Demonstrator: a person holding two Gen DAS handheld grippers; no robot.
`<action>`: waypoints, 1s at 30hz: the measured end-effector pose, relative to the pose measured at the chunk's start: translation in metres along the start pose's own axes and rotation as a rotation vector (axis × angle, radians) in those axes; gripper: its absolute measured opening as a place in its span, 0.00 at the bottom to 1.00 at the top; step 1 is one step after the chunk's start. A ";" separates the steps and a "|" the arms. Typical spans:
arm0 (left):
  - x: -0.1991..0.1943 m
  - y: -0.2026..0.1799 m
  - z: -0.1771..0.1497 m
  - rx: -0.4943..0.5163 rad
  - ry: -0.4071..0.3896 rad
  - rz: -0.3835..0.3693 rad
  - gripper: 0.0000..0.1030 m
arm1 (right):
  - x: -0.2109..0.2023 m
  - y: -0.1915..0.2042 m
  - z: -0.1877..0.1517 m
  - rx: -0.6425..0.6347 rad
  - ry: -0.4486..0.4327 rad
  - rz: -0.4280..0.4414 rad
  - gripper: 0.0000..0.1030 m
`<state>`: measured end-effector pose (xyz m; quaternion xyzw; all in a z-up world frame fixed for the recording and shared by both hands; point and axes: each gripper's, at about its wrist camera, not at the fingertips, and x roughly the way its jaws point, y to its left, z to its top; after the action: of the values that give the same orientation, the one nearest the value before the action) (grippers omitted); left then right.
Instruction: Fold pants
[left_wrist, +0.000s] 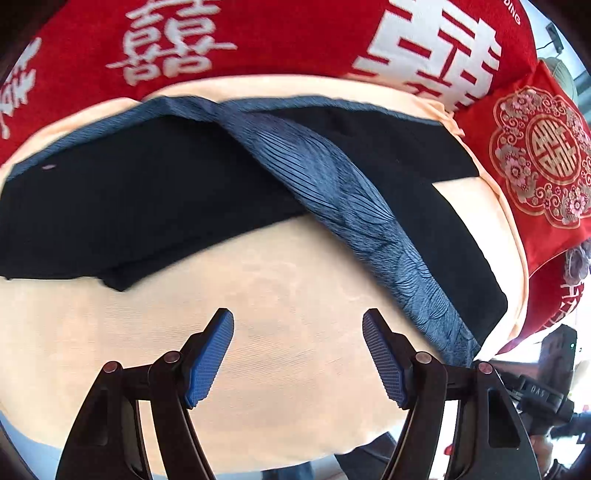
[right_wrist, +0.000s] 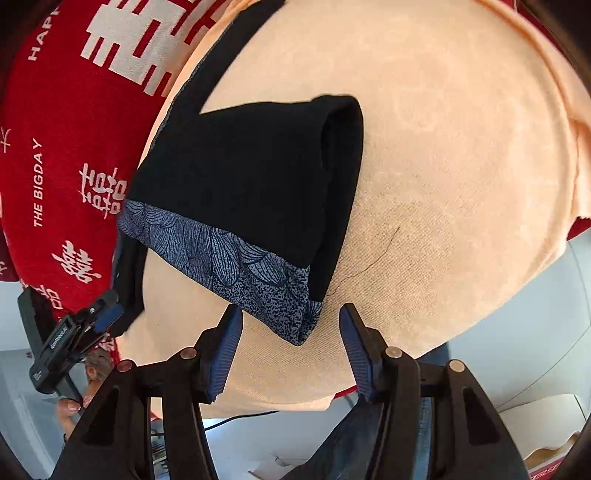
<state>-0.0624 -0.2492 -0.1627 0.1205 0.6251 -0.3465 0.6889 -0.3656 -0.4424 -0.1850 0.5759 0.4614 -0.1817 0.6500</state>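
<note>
Black pants (left_wrist: 140, 199) with a blue patterned stripe (left_wrist: 332, 177) lie spread on a peach cloth (left_wrist: 280, 332). In the left wrist view my left gripper (left_wrist: 298, 325) is open and empty above bare peach cloth, just short of the pants. In the right wrist view the pants (right_wrist: 251, 173) show a leg end with the blue patterned band (right_wrist: 236, 273). My right gripper (right_wrist: 291, 321) is open, with the band's corner lying just ahead between its fingertips, not gripped. The left gripper also shows at the left edge of the right wrist view (right_wrist: 99, 314), near the pants' far end.
A red blanket with white characters (left_wrist: 258, 40) lies under and beyond the peach cloth, also in the right wrist view (right_wrist: 62, 147). A red patterned cushion (left_wrist: 546, 155) sits at the right. The peach cloth's near edge (right_wrist: 280, 402) drops off to the floor.
</note>
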 end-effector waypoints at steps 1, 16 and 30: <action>0.010 -0.004 0.003 -0.003 0.010 -0.008 0.71 | 0.006 -0.005 0.002 0.013 0.025 0.042 0.57; 0.068 -0.067 0.029 -0.005 0.072 -0.033 0.72 | 0.044 -0.028 0.031 0.143 0.163 0.450 0.35; 0.024 -0.105 0.109 -0.042 -0.041 -0.176 0.22 | -0.060 0.063 0.155 -0.075 0.008 0.495 0.19</action>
<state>-0.0442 -0.3988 -0.1367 0.0433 0.6262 -0.3950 0.6708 -0.2868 -0.5850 -0.1138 0.6476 0.3152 0.0028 0.6937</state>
